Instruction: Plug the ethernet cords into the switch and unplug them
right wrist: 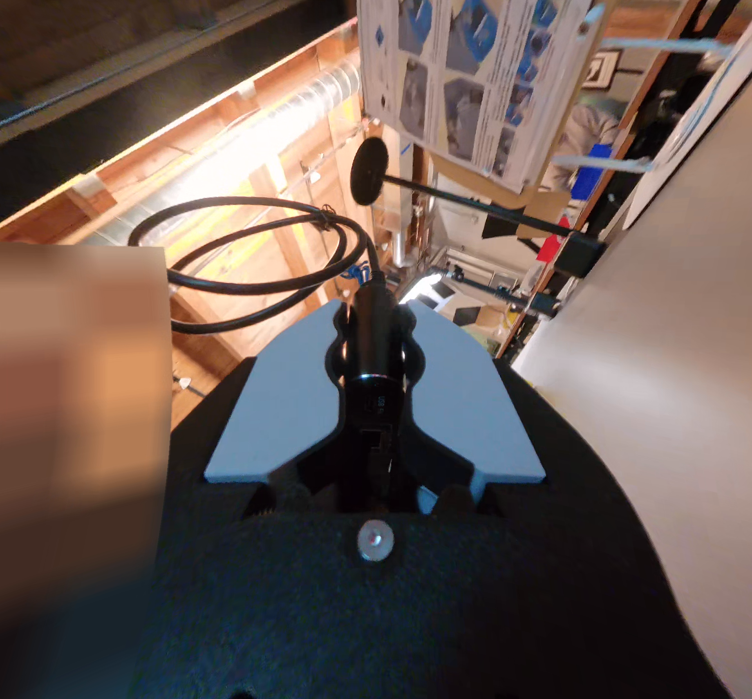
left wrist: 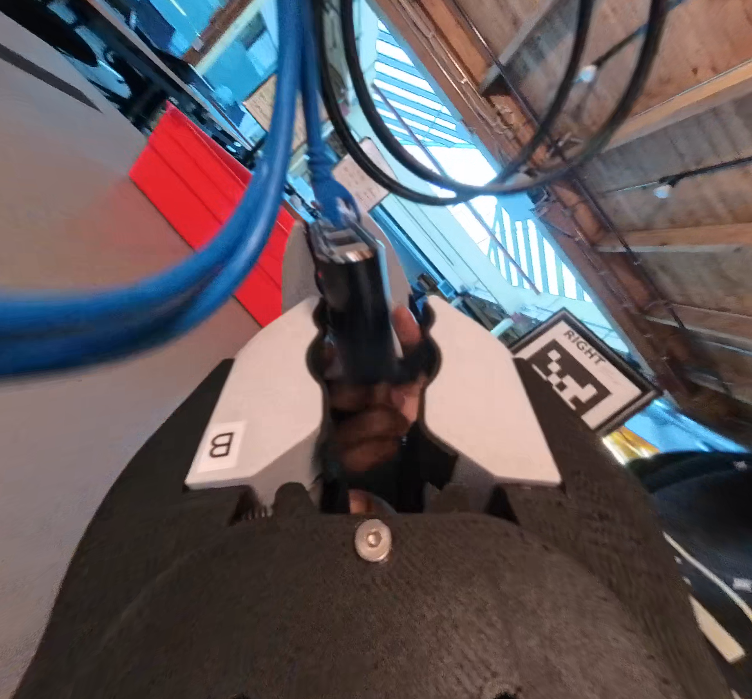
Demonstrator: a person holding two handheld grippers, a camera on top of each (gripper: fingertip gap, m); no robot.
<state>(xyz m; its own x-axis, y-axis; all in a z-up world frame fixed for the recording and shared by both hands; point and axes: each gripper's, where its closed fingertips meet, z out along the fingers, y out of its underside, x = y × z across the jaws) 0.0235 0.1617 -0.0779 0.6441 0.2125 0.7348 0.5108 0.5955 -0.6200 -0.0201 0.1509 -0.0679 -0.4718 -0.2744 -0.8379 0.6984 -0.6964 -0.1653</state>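
In the left wrist view a black tube-shaped switch [left wrist: 358,313] stands between my left gripper's [left wrist: 372,307] white fingers. A blue ethernet cord [left wrist: 252,207] loops in from the left, and its plug [left wrist: 335,207] sits in the switch's far end. The left jaws stand slightly apart, and a hand shows through the gap beside the switch. In the right wrist view my right gripper [right wrist: 372,313] is shut on the black switch [right wrist: 370,354]. Its port end [right wrist: 374,415] faces the camera. A black cable [right wrist: 244,256] leaves its far end in loops.
A black-and-white marker plate [left wrist: 582,370] on the other gripper shows at right in the left view. A red box [left wrist: 203,199] lies at left. Black cable loops [left wrist: 447,175] hang overhead. A printed poster [right wrist: 468,57], a black stand [right wrist: 468,199] and a pale wall [right wrist: 651,394] show in the right view. My hands' fingertips stand some 4 centimeters from each other.
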